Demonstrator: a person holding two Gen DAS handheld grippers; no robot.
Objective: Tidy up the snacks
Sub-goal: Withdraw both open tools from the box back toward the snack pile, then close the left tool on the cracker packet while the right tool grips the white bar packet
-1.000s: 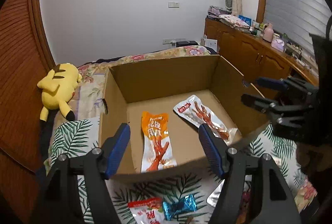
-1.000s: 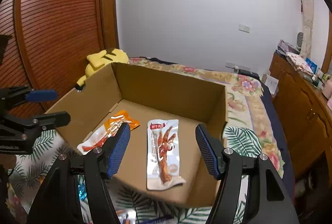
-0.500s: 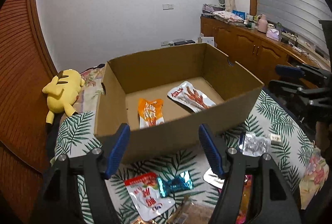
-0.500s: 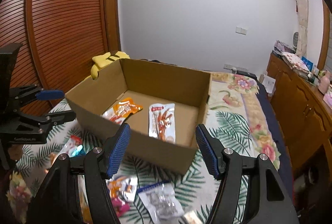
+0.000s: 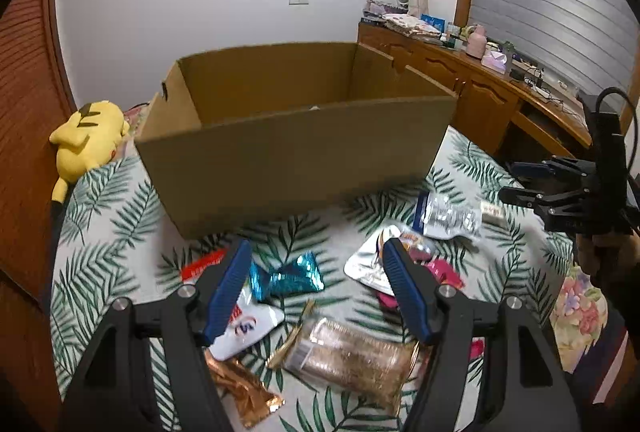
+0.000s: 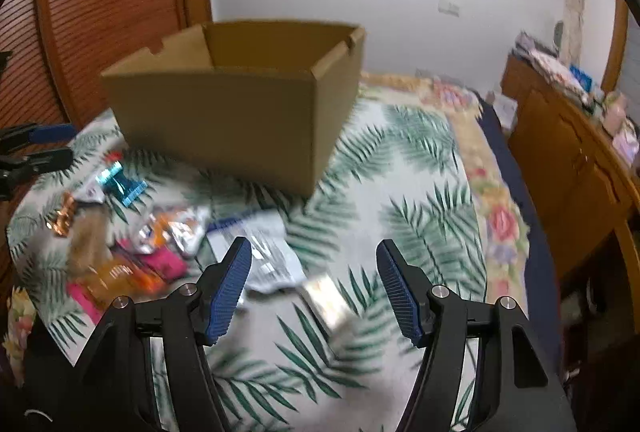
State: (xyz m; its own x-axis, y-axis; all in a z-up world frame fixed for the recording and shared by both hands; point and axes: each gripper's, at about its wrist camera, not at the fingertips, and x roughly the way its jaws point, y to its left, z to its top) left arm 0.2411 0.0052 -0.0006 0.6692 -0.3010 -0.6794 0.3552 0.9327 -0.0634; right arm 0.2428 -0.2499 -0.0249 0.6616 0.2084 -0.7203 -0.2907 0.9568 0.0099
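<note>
An open cardboard box (image 5: 296,160) (image 6: 224,116) stands on a leaf-print bedspread; its inside is hidden from both views. Several snack packets lie in front of it: a blue foil candy (image 5: 286,278) (image 6: 120,182), a white and red packet (image 5: 244,328), a clear pack of brown snacks (image 5: 352,356), a silver pouch (image 5: 370,266) and a clear pouch with a blue edge (image 5: 444,218) (image 6: 266,256). My left gripper (image 5: 316,288) hangs open over the candy with nothing between its fingers. My right gripper (image 6: 314,288) is open above the bedspread beside the clear pouch. The right wrist view is blurred.
A yellow plush toy (image 5: 86,138) lies left of the box against a wooden louvred door (image 6: 96,12). A wooden cabinet (image 5: 472,84) (image 6: 568,160) with clutter runs along the right. A small pale packet (image 6: 328,298) lies near my right gripper. Bare bedspread (image 6: 404,200) stretches right of the box.
Both grippers have drawn back from over the box and sunk toward the bedspread. The box's contents have dropped out of sight and the loose packets in front have come into view.
</note>
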